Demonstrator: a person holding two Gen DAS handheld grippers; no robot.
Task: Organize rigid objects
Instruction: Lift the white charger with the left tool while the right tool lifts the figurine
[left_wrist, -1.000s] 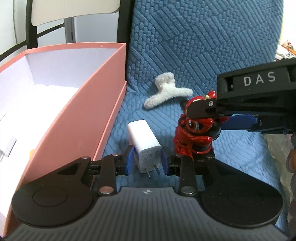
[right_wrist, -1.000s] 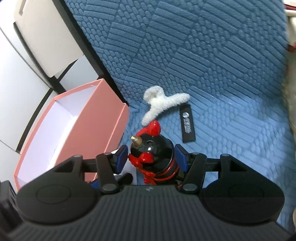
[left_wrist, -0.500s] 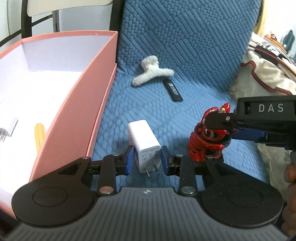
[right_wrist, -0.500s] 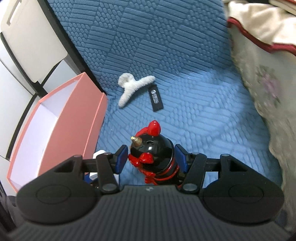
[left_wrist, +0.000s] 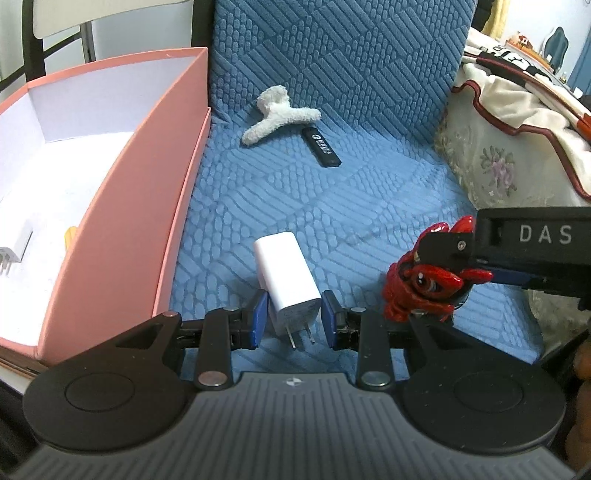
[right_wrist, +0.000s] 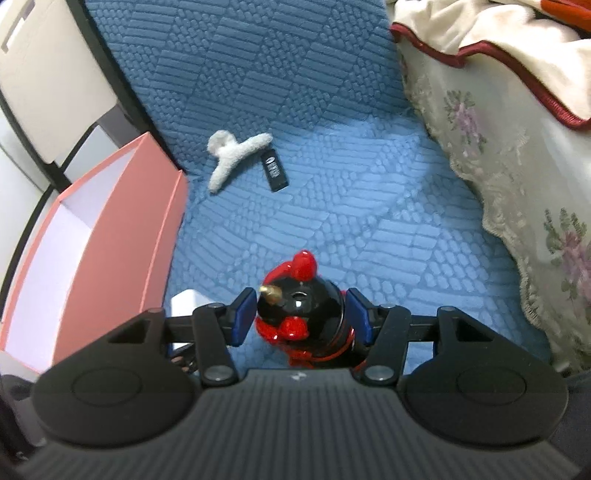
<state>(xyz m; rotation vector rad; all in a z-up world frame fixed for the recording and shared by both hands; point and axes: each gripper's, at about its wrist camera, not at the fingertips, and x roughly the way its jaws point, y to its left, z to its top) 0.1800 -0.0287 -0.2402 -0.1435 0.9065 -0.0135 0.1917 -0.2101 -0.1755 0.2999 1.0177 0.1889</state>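
- The left gripper (left_wrist: 293, 319) had its jaws closed on a white charger (left_wrist: 287, 275), prongs pointing toward the camera, held above the blue cushion (left_wrist: 369, 206).
- The right gripper (right_wrist: 301, 317) had its jaws closed on a red and black figurine (right_wrist: 301, 314); in the left view it hung to the right of the charger, well apart from it.
- A pink box (left_wrist: 129, 206) stood at the left, its near corner close beside the charger; inside lay a small white plug (left_wrist: 9, 254) and a yellow item (left_wrist: 70, 234), mostly hidden by the wall.
- Far back on the cushion lay a fuzzy white clip (left_wrist: 279, 114) and, just beside it on the right, a black stick (left_wrist: 321, 147).
- A floral cloth (right_wrist: 517, 166) covered the right side.
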